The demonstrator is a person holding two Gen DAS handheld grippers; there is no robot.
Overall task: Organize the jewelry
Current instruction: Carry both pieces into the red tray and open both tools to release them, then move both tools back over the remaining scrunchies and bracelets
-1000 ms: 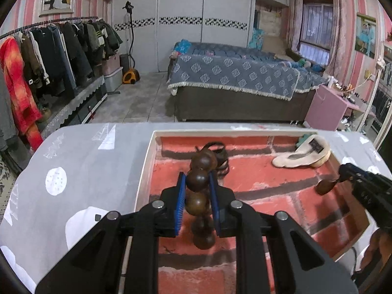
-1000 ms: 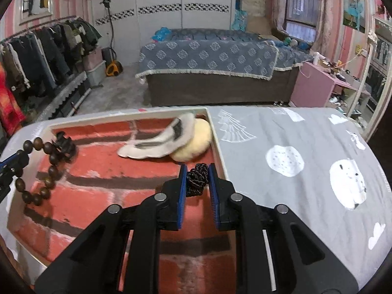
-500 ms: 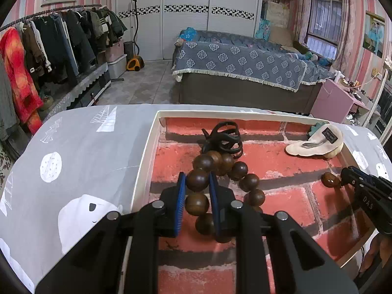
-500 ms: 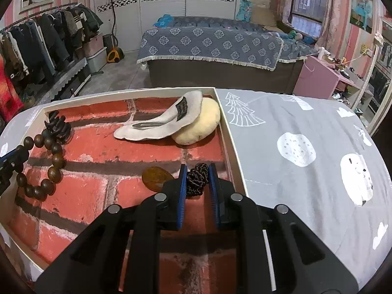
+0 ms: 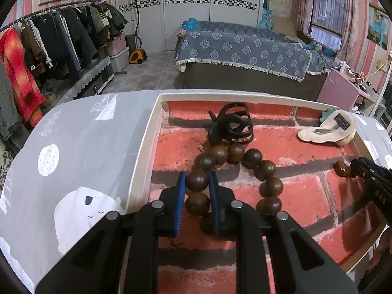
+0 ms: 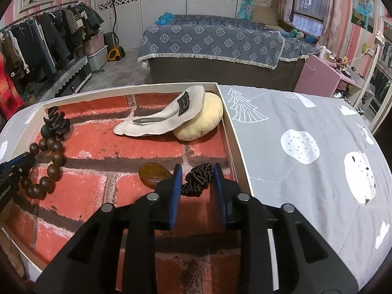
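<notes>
Beads [image 5: 235, 169] are down in the tray [image 5: 144, 147], left gripper [image 5: 197, 188] jaws pinching one bead; right gripper [image 6: 197, 180] jaws just spreading off the cord [image 6: 197, 180]. Both nearly placed.

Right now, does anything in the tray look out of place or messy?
Mostly tidy. The wooden bead bracelet butts against the black claw clip, and the braided black cord lies bunched beside its amber pendant.
</notes>
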